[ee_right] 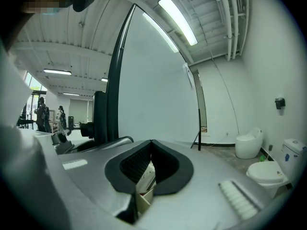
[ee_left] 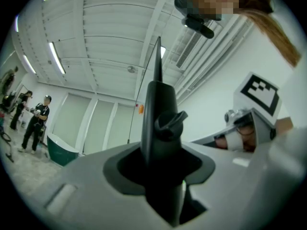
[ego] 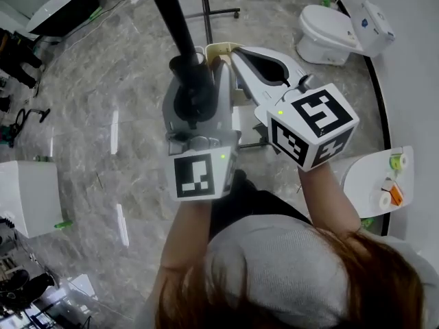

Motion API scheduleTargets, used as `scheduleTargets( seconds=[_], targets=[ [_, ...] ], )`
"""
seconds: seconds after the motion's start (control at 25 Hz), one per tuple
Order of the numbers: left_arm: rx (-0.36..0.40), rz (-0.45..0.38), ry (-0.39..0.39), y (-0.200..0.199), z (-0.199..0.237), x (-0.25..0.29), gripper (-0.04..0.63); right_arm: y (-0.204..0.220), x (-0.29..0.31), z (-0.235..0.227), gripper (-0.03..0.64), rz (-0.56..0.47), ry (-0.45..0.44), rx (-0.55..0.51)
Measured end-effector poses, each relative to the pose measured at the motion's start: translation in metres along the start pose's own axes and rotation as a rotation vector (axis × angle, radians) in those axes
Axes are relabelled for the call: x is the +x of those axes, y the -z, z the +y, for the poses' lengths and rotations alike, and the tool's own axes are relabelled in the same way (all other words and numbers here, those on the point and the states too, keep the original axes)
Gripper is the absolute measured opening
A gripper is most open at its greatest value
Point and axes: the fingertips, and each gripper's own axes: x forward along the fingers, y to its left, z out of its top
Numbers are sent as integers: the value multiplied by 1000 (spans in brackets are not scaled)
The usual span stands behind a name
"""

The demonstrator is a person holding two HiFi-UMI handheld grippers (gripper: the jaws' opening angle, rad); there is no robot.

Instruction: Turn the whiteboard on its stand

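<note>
The whiteboard [ee_right: 153, 90] stands upright, a wide white face in a black frame [ee_right: 114, 80]. From the head view its top edge shows as a black bar [ego: 164, 5] running up to the left. My left gripper [ego: 195, 81] is shut on the frame's black post [ee_left: 160, 109], just beside a black knob [ee_left: 173, 121]. My right gripper [ego: 236, 53] is to its right, jaws shut tip to tip with nothing between them [ee_right: 151, 143]. It points at the board's face without touching it.
The stand's black feet [ego: 219, 12] spread on the marble floor. White toilets [ego: 336, 33] stand at the far right by the wall. A round table [ego: 384, 177] with tape rolls is at the right, a white box [ego: 27, 194] at the left. People [ee_left: 38, 123] stand far off.
</note>
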Motion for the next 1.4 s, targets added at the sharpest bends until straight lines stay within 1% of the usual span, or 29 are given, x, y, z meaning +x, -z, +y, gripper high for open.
scheduleTargets(
  seconds=[0.12,0.28,0.4,0.52,0.84,1.04,1.28,1.4],
  targets=[
    [16,2,-12,-3,-3,-10,172,-1,-4,5,3,-4,-6,-3],
    [18,9,-20,-6,-5,-20,168,-1,-9,8,3,-9,14,-4],
    [41,26,-22,-7,-8,-29,167,-1,-17,13,3,-11,30,-11],
    [50,24,-20,-11,-14,-40,167,-2,-29,22,3,-15,56,-14],
    [56,22,36,-25,-39,-87,183,1,-75,66,3,-27,151,-11],
    [59,27,71,-29,-57,-112,190,7,-115,89,2,-56,219,3],
    [17,16,82,-35,-72,-137,190,32,-167,119,2,-50,313,47],
    [15,6,93,-40,-84,-153,193,51,-200,129,2,-39,365,81]
  ],
)
